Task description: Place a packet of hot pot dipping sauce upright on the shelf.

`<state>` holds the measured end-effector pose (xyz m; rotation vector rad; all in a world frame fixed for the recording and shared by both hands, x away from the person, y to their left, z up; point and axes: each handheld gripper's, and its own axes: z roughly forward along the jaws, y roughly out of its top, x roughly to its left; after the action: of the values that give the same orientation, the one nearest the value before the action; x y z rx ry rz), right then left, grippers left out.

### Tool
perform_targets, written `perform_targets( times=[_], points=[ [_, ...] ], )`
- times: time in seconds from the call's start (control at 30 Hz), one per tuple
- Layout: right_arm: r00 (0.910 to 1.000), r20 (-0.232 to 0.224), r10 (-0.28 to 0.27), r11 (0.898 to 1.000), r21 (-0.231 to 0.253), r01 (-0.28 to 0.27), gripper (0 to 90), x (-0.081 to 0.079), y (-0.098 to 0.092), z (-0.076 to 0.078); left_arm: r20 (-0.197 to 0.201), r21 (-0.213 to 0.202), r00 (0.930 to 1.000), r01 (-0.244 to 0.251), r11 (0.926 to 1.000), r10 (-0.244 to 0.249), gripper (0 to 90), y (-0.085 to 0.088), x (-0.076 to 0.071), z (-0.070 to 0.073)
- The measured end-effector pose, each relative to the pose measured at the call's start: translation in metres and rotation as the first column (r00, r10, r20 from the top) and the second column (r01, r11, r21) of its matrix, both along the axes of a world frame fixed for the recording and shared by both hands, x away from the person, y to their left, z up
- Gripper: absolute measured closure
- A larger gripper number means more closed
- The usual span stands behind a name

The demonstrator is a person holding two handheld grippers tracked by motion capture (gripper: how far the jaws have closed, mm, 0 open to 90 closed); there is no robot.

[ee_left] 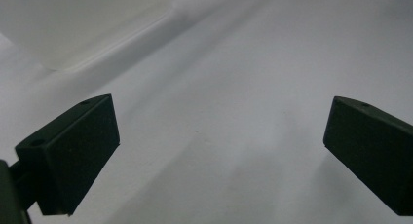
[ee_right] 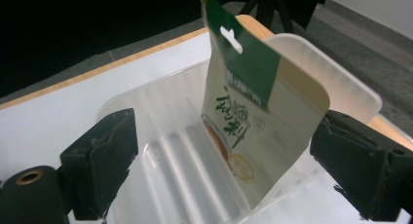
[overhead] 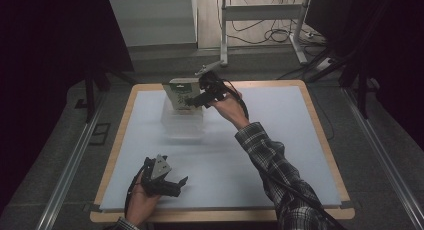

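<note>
Over the clear plastic tray (ee_right: 160, 151), a snack pouch (ee_right: 253, 117) stood upright.
Right gripper (ee_right: 224, 170) was released around it; left gripper (ee_left: 219, 156) rested open.

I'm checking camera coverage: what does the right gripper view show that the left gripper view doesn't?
Right gripper view alone: a pouch with a green top, standing in a clear tray, between the open jaws of the right gripper, which do not press on it; also the table's wooden edge. Left gripper view alone: the left gripper, open on nothing. Both: the white mat.
</note>
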<state>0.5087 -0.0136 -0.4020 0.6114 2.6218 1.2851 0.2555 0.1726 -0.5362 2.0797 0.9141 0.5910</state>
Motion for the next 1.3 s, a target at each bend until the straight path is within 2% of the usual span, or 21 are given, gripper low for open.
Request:
perform_targets(
  times=[0.2,0.4,0.57,0.67,1.17,1.3],
  points=[
    [0.9995,-0.024,-0.021,1.000,0.018,0.021,5.8,-0.004,-0.014,0.000,-0.003,0.009,1.0000,0.009,0.9999,-0.009,0.0,-0.001,0.000,0.000],
    [0.9996,-0.013,-0.027,0.999,0.031,0.027,3.1,-0.010,-0.029,0.001,-0.001,0.005,1.0000,0.008,1.0000,-0.008,0.0,-0.001,0.000,0.000],
    [0.9995,-0.023,-0.023,0.999,0.047,0.024,0.0,-0.017,-0.040,0.000,-0.012,-0.002,0.9997,0.022,0.9998,-0.022,0.0,-0.002,0.000,-0.001],
    [0.9997,-0.016,-0.017,0.999,0.040,0.018,0.0,-0.022,-0.046,-0.003,-0.009,-0.004,0.9997,0.023,0.9997,-0.023,0.0,-0.001,0.000,0.000],
    [0.9988,-0.040,-0.029,0.999,0.042,0.031,0.0,-0.049,-0.079,-0.016,-0.003,-0.010,0.9999,0.016,0.9998,-0.016,0.0,-0.001,0.000,0.000],
    [0.9986,-0.040,-0.035,0.999,0.013,0.036,0.0,-0.058,-0.088,-0.022,-0.004,-0.007,0.9999,0.017,0.9998,-0.017,0.0,-0.001,0.000,0.000]
  ],
)
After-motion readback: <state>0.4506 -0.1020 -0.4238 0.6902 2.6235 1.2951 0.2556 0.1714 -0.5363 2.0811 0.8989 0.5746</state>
